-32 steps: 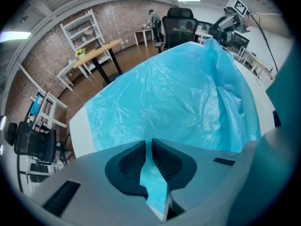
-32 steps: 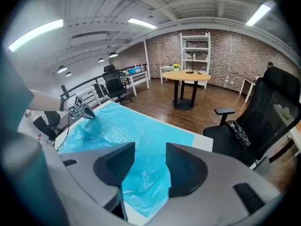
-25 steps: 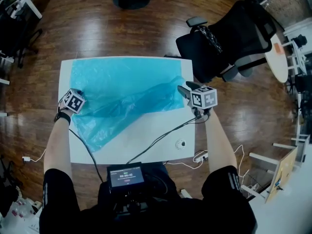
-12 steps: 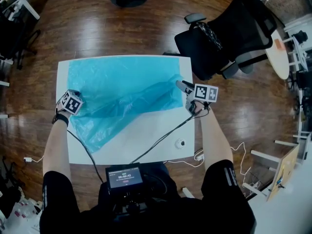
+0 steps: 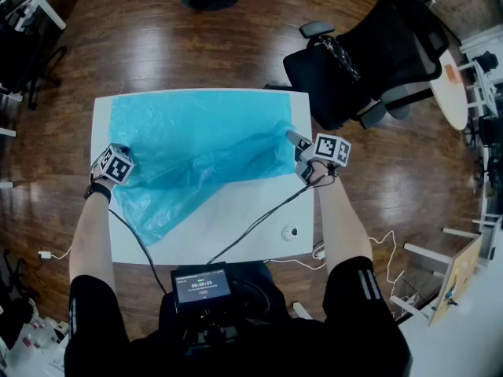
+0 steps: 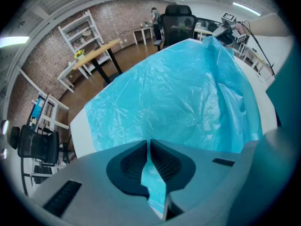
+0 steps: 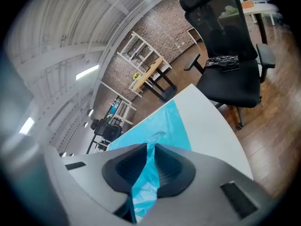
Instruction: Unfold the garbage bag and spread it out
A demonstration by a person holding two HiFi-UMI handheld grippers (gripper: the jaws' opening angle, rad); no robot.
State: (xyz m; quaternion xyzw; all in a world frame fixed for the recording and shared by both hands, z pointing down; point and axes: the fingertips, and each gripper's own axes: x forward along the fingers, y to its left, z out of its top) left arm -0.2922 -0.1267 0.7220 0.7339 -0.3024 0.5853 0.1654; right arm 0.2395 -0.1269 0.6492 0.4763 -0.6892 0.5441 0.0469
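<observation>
A thin blue garbage bag [image 5: 196, 144] lies mostly spread over the far part of the white table [image 5: 259, 210], with a rumpled fold running to its right edge. My left gripper [image 5: 126, 157] stands at the bag's left edge, pointing steeply down. In the left gripper view it [image 6: 149, 142] is shut on a strip of the blue film [image 6: 178, 93]. My right gripper [image 5: 293, 139] is at the bag's right edge. Its jaws have just been closing, and in the right gripper view it [image 7: 151, 147] pinches a fold of the bag [image 7: 162, 124].
A black office chair [image 5: 369, 53] stands just beyond the table's far right corner. Black cables [image 5: 255, 226] and a small round fitting [image 5: 291, 231] lie on the near bare part of the table. A device with a lit screen [image 5: 203, 283] sits at the near edge.
My right gripper has sunk a little, rolled, and closed its wide-open jaws on the bag's right edge. The left gripper and the bag have stayed put.
</observation>
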